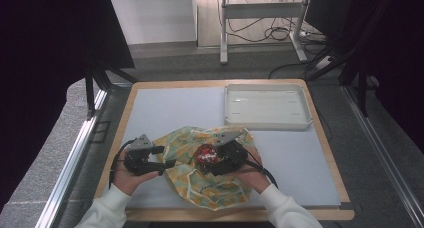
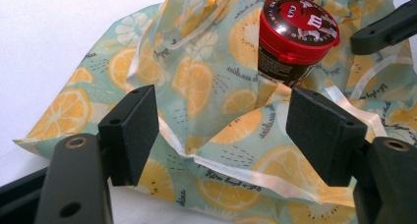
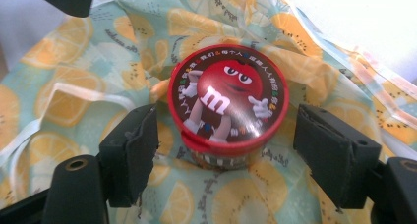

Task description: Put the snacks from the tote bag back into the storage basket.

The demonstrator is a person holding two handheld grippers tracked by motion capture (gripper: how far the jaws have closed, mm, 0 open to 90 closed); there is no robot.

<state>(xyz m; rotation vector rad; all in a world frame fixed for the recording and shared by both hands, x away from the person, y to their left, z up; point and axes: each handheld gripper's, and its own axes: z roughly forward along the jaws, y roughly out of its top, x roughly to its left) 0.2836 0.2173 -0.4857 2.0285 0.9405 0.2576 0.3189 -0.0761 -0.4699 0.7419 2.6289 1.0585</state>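
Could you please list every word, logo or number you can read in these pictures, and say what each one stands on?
"m": white letter on the red character on the candy tub's lid.
"m m": logo on the lid, left gripper view.
Ring of small characters round the lid rim: too small to read.
Cursive script on the lemon-print bag: too blurred to read.

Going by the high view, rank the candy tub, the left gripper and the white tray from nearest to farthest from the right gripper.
1. Candy tub: right at the right gripper, between its open jaws, on the lemon-print bag.
2. Left gripper: across the bag, at the left.
3. White tray: at the table's far right, beyond the bag.
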